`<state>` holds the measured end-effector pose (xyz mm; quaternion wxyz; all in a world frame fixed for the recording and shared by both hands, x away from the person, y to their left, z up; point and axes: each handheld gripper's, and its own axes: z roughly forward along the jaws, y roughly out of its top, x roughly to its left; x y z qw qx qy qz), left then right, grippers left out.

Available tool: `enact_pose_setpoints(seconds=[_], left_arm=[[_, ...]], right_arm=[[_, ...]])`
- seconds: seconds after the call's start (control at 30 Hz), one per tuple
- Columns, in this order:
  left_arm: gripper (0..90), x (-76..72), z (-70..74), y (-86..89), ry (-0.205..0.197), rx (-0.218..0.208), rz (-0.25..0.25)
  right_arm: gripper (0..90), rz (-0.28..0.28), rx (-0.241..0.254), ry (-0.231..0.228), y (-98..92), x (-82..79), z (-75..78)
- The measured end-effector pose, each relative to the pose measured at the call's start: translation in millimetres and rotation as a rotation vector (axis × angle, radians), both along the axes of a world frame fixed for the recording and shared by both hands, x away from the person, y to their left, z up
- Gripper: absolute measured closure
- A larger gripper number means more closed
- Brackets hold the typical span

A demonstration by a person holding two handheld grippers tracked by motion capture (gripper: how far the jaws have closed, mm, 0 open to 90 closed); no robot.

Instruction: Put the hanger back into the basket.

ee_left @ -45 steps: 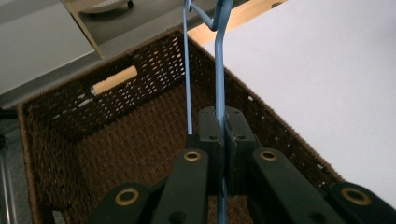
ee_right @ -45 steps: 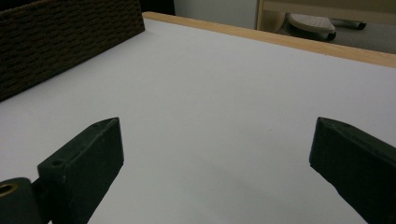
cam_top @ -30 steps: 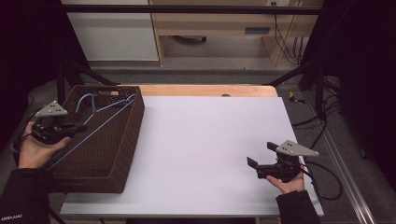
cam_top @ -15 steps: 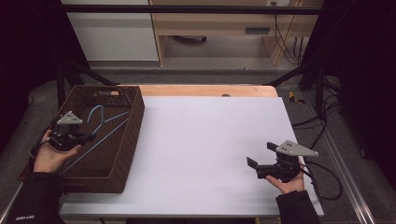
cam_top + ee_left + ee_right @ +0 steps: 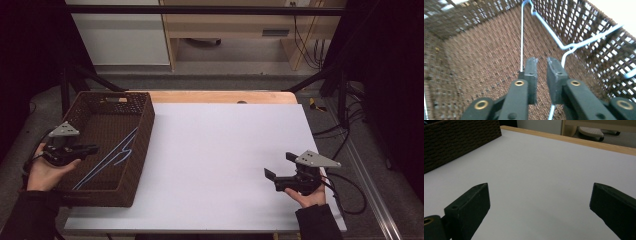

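Moved since earlier frame: basket (image 5: 142,117) and left gripper (image 5: 92,148) drawn nearer; blue wire hanger (image 5: 120,151) now lying inside, leaning on right wall. Left jaws just opening, narrowly parted, hanger wire beside them, released. Risk: hook snagging weave on withdrawal. Surface (image 5: 225,150) bare at centre. Right gripper (image 5: 270,175): jaws wide apart, empty, low over surface.

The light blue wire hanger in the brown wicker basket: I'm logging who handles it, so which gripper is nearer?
Left. The left gripper hangs inside the brown wicker basket, right above the light blue wire hanger. The right gripper sits far across the white table.
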<state>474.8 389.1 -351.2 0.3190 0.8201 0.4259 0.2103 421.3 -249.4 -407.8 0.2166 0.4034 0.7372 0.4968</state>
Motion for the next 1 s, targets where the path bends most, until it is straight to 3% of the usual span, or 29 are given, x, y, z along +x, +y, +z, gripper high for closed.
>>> enact_pose_setpoints(seconds=[0.17,0.33,0.5,0.77,1.0], left_arm=[[63.9,-14.6,18.6,-2.4,-0.101,-0.088,0.012],[45.5,-31.7,34.2,-16.3,-0.207,-0.169,0.013],[28.5,-45.9,41.3,-36.3,-0.267,-0.203,-0.003],[16.4,-66.9,40.7,-75.3,-0.326,-0.272,-0.071],[11.4,-78.7,24.4,-109.5,-0.334,-0.307,-0.111]], right_arm=[[3.5,-0.002,0.004,0.001,-0.8,-0.7,0.8],[3.5,-0.003,0.009,-0.003,-0.9,-0.8,1.1],[3.5,-0.005,0.015,-0.007,-1.4,-1.5,2.1],[3.4,-0.005,0.021,-0.012,-2.2,-2.2,3.2],[3.3,0.001,0.02,-0.021,-3.6,-3.1,4.4]])
